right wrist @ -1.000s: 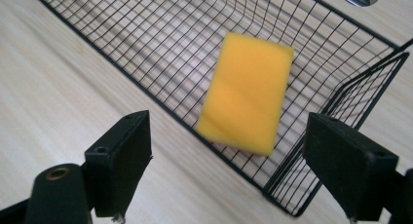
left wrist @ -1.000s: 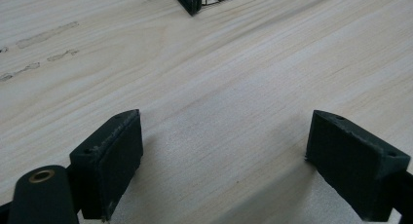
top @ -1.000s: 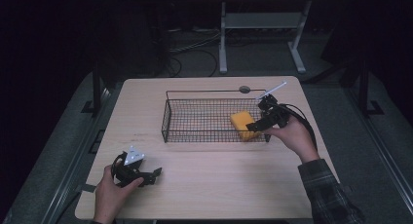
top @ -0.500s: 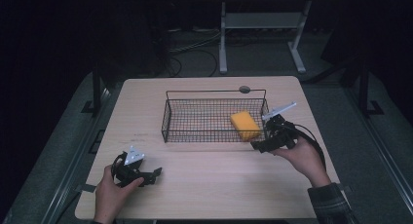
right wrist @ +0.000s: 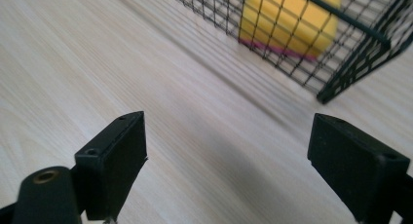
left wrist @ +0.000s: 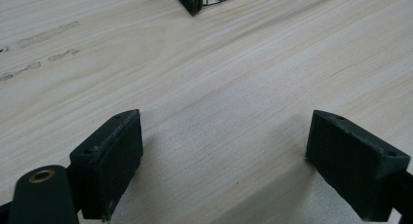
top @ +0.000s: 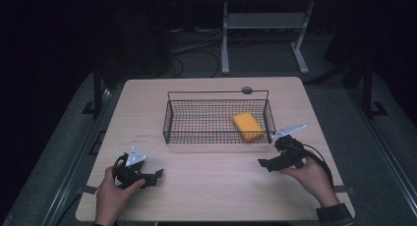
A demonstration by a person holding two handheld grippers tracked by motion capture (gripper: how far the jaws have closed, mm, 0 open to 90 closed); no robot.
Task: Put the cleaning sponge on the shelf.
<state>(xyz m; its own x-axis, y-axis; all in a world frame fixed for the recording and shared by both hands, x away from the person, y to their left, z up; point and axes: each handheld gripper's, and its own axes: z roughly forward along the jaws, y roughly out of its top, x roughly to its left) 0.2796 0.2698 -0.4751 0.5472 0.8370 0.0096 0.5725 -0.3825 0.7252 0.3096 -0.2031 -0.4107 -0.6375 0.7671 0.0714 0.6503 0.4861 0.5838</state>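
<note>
A: Sponge (top: 247, 127) sits inside the wire basket (top: 169, 122) — right gripper (top: 268, 163) released, its jaws just widened with nothing between them, left gripper (top: 153, 176) released too.

B: Settle both on the counter (top: 216, 186) gently — don't bump the mesh

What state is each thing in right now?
Sponge: lying in the basket's right end, not gripped.
Basket: upright on the table, open top.
Left tool: open, empty, low over the table.
Right tool: open, empty, outside the basket, jaws just opened wider.
</note>
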